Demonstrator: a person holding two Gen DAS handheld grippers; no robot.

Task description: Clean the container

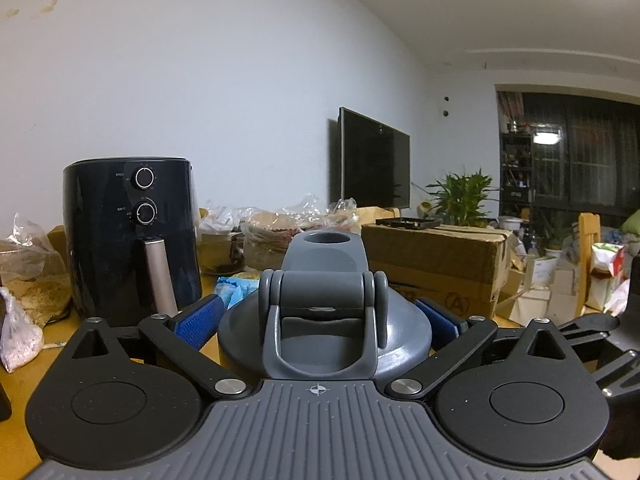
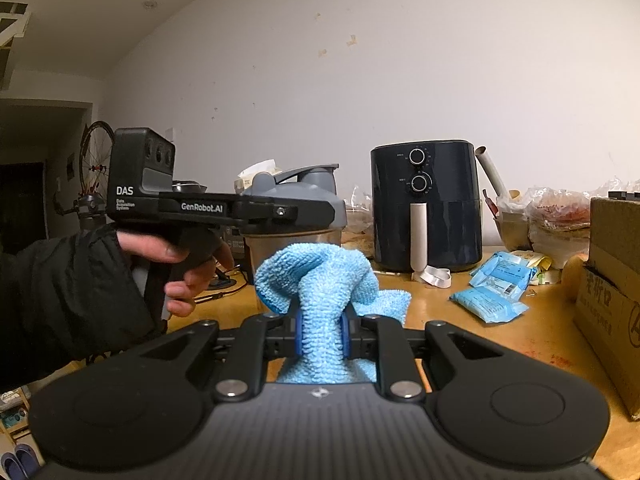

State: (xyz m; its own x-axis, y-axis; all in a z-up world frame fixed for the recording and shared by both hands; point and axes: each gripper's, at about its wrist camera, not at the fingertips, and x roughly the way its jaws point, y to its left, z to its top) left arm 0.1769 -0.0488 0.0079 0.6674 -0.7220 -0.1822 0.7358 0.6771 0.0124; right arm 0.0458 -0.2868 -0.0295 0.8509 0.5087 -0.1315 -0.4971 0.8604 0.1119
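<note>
The left gripper [image 1: 322, 316] is clamped on the grey lid of the shaker bottle [image 1: 325, 312], its blue pads [image 1: 200, 314] pressed against either side of the cap, so the container sits right between its fingers, spout pointing away. The right gripper [image 2: 320, 334] is squeezed nearly closed on a bunched light-blue cloth [image 2: 320, 280], which bulges up ahead of its fingertips. Beyond the cloth and a little left, the bottle's clear body stands upright on the wooden bench [image 2: 500, 344]. A black air fryer [image 2: 426, 208] stands farther ahead to the right, blue packets [image 2: 490, 304] near it
</note>
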